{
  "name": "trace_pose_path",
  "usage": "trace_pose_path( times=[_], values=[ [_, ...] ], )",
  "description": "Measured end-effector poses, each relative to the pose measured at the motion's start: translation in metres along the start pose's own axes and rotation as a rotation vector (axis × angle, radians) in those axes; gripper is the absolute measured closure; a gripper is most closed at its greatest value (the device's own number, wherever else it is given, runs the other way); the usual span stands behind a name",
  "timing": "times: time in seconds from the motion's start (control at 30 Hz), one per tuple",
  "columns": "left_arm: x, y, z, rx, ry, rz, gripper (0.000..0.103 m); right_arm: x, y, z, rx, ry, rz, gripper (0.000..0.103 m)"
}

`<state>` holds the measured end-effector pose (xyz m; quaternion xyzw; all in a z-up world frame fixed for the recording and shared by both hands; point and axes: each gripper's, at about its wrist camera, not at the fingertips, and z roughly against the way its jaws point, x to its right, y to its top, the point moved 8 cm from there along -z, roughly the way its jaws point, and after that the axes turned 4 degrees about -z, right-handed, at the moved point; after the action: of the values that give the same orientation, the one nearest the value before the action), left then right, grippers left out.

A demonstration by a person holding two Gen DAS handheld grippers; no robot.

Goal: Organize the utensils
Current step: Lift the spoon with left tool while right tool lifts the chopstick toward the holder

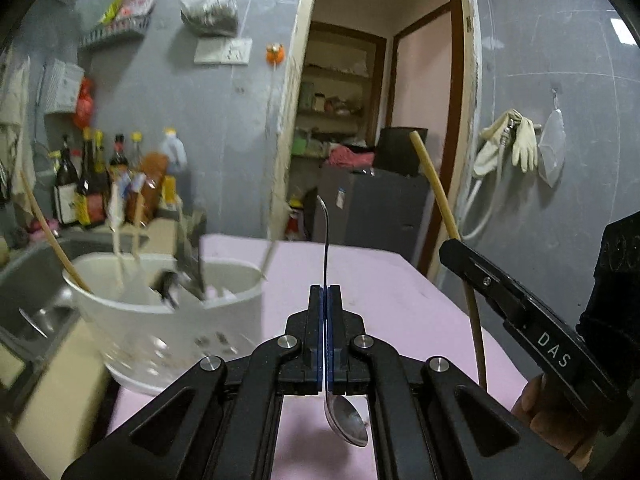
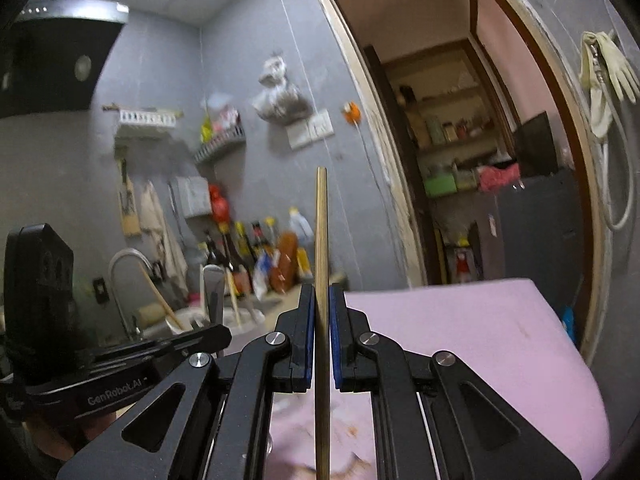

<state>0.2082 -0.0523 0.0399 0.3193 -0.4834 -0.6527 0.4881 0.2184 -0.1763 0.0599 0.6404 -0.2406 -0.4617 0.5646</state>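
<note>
left tool [image 1: 325, 292]: clamped shut on a metal spoon [image 1: 346, 420], gripping the thin handle partway along, so the bowl end hung down near the camera and the handle tip stuck up past the fingers.

right tool [image 2: 320, 292]: closed down on a single wooden chopstick [image 2: 321, 264], held pretty much upright, with stick poking out both above and below the pads. In the left view that tool sat off to the right, apart from the other one.

holder [image 1: 168, 312]: white plastic basket with holes in the side, sitting at the left edge of the pink surface [image 1: 360, 280], just beside the sink [image 1: 32, 280]. It already had a few sticks and other utensils leaning in it, though blur made it hard to say exactly what.

step: looked like mid-carry, both pieces lifted off the surface and neither in the holder yet.

next move: probably swing each one left over the rim, tip it so the long end points down, then let go. The spoon was closer, so it'd likely go first.

watch out: the stuff already in there could knock a new piece sideways on the way in.
</note>
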Motion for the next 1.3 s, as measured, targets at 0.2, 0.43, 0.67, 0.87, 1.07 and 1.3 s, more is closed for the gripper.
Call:
trace_pose_path(
  times=[0.2, 0.43, 0.67, 0.87, 1.07, 1.3],
  values=[
    [-0.029, 0.029, 0.015, 0.01, 0.054, 0.014, 0.103, -0.024, 0.027, -0.016, 0.09, 0.06, -0.034, 0.098],
    [-0.082, 0.063, 0.043, 0.064, 0.158, 0.045, 0.103, -0.061, 0.049, -0.054, 0.147, 0.126, -0.073, 0.098],
    [-0.145, 0.074, 0.054, 0.094, 0.274, 0.148, 0.103, -0.081, 0.059, -0.079, 0.211, 0.096, -0.076, 0.098],
    [-0.18, 0.082, 0.049, 0.112, 0.317, 0.208, 0.103, -0.083, 0.062, -0.094, 0.276, 0.072, -0.108, 0.098],
    [-0.192, 0.07, 0.023, 0.061, 0.368, 0.188, 0.103, -0.079, 0.06, -0.115, 0.292, 0.056, -0.088, 0.098],
    [-0.189, 0.051, -0.001, 0.021, 0.389, 0.134, 0.103, -0.081, 0.041, -0.134, 0.254, 0.001, -0.02, 0.098]
  ],
)
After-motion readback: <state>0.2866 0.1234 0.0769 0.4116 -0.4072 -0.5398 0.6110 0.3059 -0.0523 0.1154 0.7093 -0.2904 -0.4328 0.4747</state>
